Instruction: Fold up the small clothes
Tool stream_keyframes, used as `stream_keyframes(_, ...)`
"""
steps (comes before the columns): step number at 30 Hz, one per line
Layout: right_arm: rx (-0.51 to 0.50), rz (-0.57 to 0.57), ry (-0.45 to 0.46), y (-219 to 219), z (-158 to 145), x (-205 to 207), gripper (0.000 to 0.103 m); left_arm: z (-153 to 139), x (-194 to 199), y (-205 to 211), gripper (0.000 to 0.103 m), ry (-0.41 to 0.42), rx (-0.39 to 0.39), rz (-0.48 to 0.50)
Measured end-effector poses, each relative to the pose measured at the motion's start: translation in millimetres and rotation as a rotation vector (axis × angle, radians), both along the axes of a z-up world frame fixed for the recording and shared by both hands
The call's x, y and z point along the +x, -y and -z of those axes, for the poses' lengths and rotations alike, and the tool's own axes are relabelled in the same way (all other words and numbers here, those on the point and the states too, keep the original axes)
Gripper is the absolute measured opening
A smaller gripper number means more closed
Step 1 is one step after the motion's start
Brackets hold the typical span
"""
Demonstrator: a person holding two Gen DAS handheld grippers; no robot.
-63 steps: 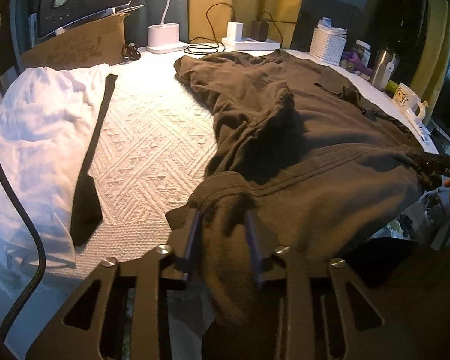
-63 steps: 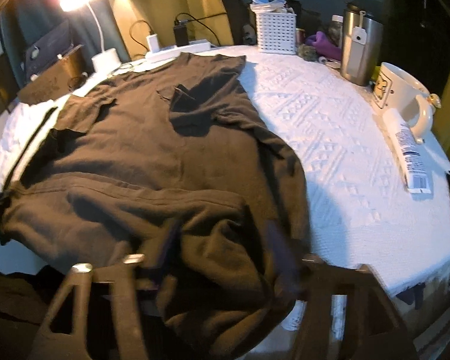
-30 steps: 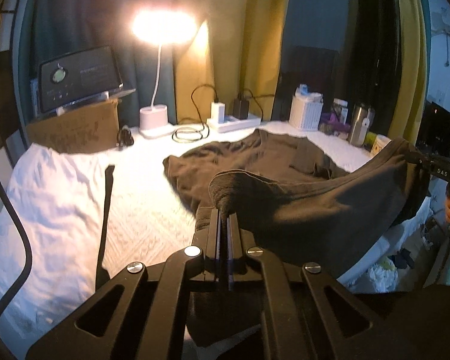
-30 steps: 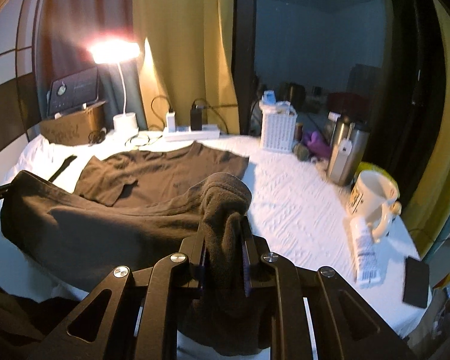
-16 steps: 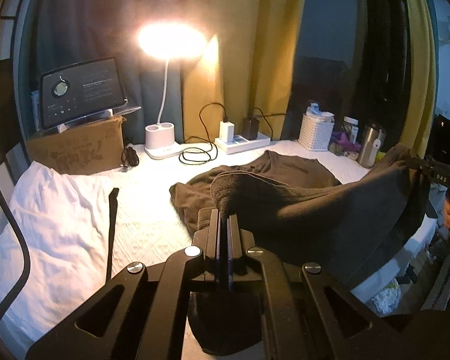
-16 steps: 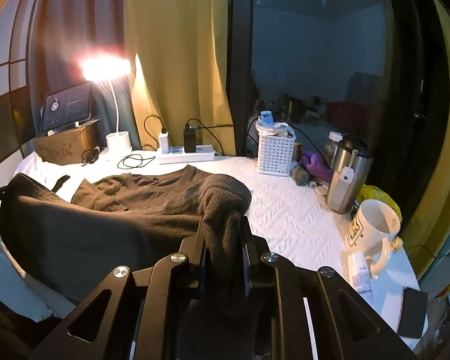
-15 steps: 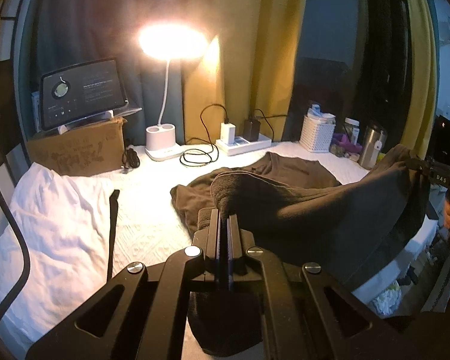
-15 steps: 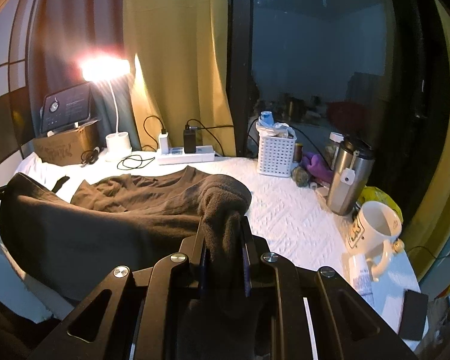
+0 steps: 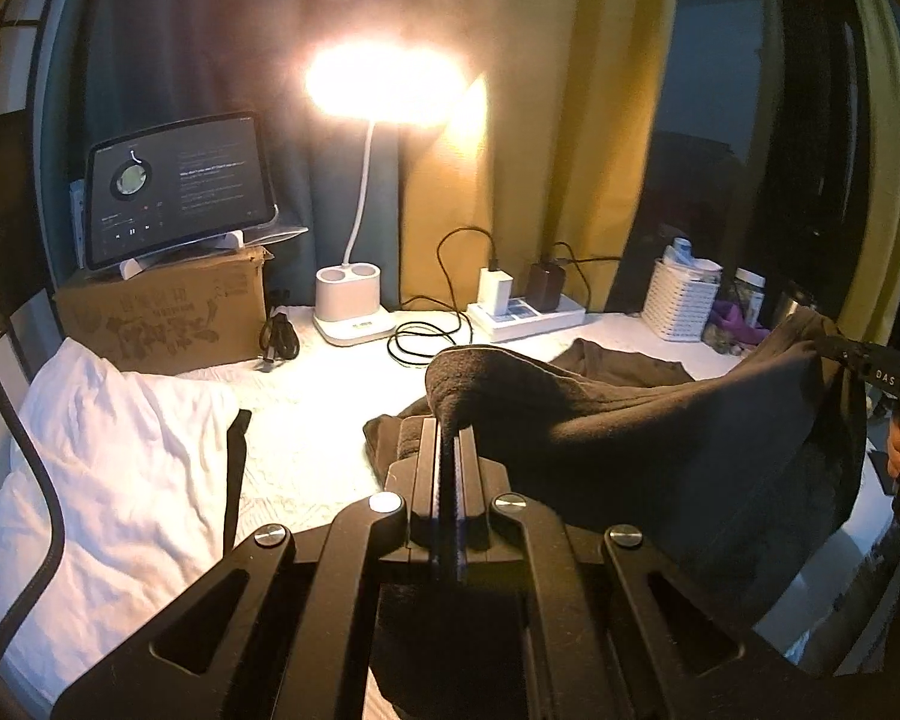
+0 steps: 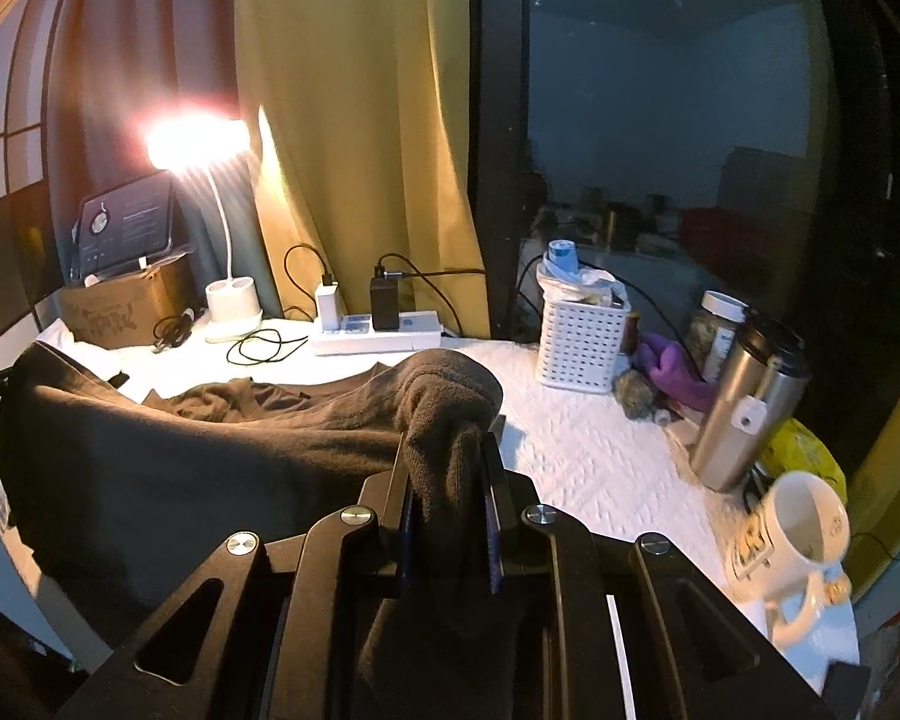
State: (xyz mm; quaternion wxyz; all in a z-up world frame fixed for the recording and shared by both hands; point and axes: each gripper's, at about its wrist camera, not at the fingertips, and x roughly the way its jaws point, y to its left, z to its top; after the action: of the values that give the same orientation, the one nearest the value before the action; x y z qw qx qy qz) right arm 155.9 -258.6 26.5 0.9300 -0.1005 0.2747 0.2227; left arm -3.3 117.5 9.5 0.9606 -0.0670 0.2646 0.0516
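1. The brown shirt [image 9: 660,438], flat on the bed [image 9: 306,414] two seconds ago, now hangs lifted between both tools.
2. Left tool [image 9: 448,438] and right tool [image 10: 448,450], then open, have clamped its hem.

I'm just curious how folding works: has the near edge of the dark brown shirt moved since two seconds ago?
Yes. The dark brown shirt lay flat then; its near edge is now lifted and carried toward the white desk lamp, held by both tools.

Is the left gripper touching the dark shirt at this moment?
Touching. The left wrist view shows the left gripper with its jaws shut on a bunched edge of the dark shirt, the cloth rising out between them and draping away to the right.
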Motion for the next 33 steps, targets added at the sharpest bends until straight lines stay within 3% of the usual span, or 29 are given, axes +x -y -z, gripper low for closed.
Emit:
stream_keyframes(9,0.001,-0.031,-0.025,-21.3,11.0,56.2,0.018,9.1,42.2,-17.1,0.002,-0.011,0.001,-0.036)
stream_keyframes(19,-0.034,-0.090,-0.093,-57.4,42.3,129.0,0.018,36.5,89.2,-39.7,0.002,-0.092,-0.014,-0.109)
stream_keyframes(31,-0.101,-0.151,-0.305,-89.7,125.1,208.1,0.018,96.1,133.9,-65.3,0.002,-0.188,-0.015,-0.141)
stream_keyframes(33,-0.089,-0.140,-0.315,-88.0,135.0,215.3,0.023,100.5,140.7,-67.6,0.002,-0.199,-0.007,-0.141)
